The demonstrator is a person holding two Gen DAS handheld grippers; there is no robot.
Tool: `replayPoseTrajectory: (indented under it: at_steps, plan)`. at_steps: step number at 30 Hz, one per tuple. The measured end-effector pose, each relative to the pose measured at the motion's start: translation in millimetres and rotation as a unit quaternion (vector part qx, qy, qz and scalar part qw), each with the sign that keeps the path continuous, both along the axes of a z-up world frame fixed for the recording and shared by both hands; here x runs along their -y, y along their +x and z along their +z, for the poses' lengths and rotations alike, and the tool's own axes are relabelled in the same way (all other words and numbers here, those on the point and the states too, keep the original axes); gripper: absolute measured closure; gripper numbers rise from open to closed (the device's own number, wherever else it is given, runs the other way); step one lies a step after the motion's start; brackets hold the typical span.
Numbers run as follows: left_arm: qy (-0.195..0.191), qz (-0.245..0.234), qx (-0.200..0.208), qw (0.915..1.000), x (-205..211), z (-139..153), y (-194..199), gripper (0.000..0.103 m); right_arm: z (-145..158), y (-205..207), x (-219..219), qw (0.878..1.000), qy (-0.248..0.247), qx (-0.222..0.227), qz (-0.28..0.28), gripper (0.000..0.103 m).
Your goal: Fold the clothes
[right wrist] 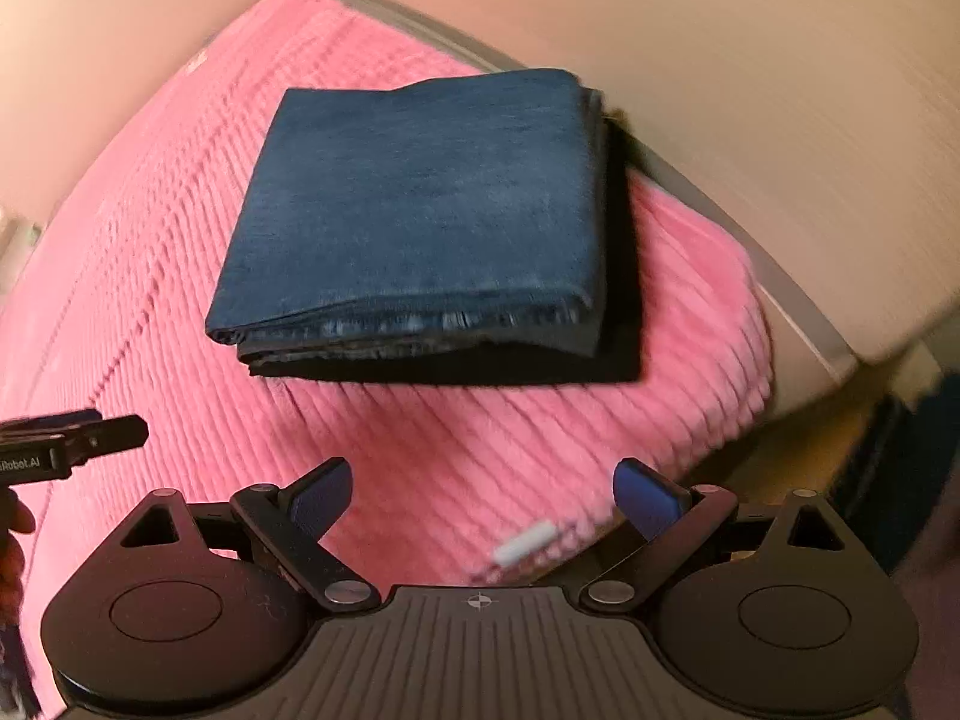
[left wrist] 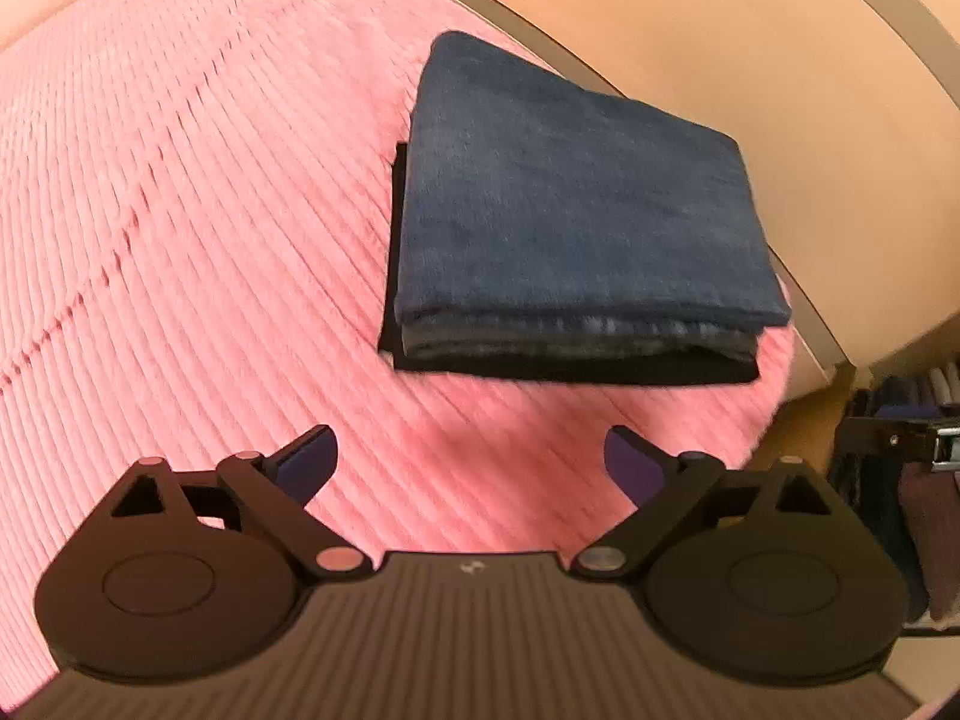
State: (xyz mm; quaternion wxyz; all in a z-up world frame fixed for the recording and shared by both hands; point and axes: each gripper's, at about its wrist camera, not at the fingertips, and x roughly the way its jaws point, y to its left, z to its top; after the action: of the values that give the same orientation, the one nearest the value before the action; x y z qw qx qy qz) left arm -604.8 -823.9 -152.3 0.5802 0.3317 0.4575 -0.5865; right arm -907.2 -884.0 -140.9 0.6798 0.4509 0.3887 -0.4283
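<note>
From the left wrist view, the left gripper [left wrist: 471, 462] hangs over a pink ribbed plush bedspread [left wrist: 180, 252] with its jaws spread wide and nothing between them. Ahead and to the right lies the folded dark blue denim garment [left wrist: 570, 192], a squared stack of several layers resting on a flat black folded cloth [left wrist: 576, 369] that peeks out along its near and left edges. The stack sits near the bedspread's far right corner, close beside a beige bed frame [left wrist: 750, 60]. At far right, a dim rack of hanging clothes [left wrist: 924, 510] shows, too blurred to detail.

From the right wrist view, the right gripper [right wrist: 483, 498] also stands wide open and empty, above the same bedspread. The denim stack lies ahead, its layered edges facing the camera. A white label [right wrist: 522, 543] sits on the bedspread just in front of the jaws. The left gripper's black body pokes in at the left edge.

Judging by its look, the denim is heavy, fairly stiff and not slippery; it should hold its folds and is not fragile. The best hold is likely the near layered edge, pinching all layers together at both corners, so the stack lifts without fanning open.
</note>
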Motion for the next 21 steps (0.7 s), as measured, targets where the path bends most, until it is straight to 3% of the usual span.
replayPoseTrajectory:
  at_steps: [5, 10, 15, 21]
  plan:
    - [-0.03, -0.06, -0.004, 0.9977, -34.8, 21.9, -2.9, 0.007, 22.1, 1.9, -55.4, 0.998, -0.03, -0.001, -0.056, 0.007]
    - [-0.091, -0.132, 0.014, 0.9869, -81.1, 52.7, -1.4, 0.007, 49.5, 16.0, -107.6, 0.993, -0.067, 0.012, -0.096, 0.007]
    - [-0.109, -0.124, -0.026, 0.986, -117.9, 74.3, 6.2, 0.007, 73.4, 26.3, -154.2, 0.988, -0.089, 0.026, -0.125, 0.007]
    - [-0.114, -0.119, -0.001, 0.9863, -135.6, 88.5, -4.0, 0.005, 89.7, 27.3, -175.6, 0.988, -0.1, 0.016, -0.117, 0.006]
